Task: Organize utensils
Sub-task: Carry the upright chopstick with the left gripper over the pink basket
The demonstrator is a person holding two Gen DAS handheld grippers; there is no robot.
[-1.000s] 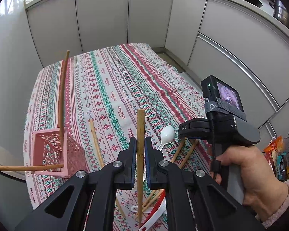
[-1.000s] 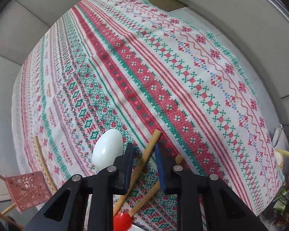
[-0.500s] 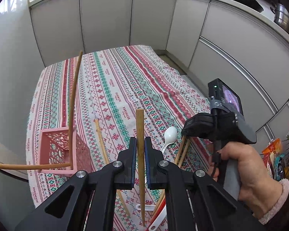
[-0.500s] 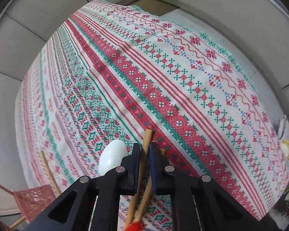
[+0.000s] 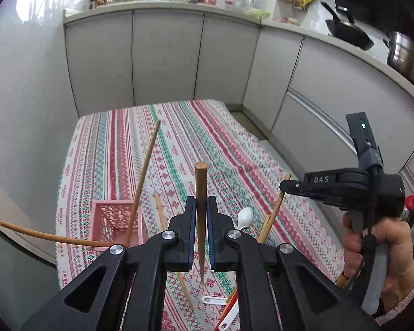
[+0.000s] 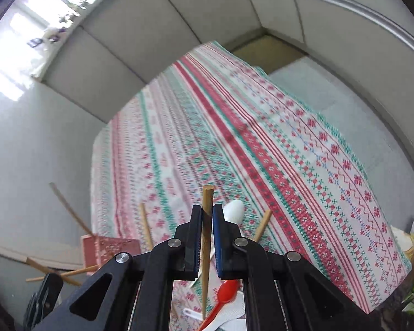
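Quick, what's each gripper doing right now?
Left gripper: shut on a chopstick.
Right gripper: just closed, shut on another chopstick.

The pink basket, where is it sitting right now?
In the left wrist view the pink basket stands on the striped tablecloth near its left edge, left of a loose chopstick, with two chopsticks leaning in it.

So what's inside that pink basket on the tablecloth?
Two long wooden chopsticks stand in the pink basket, leaning out over its rim. Its bottom is hidden by the lattice walls, so anything smaller inside can't be seen.
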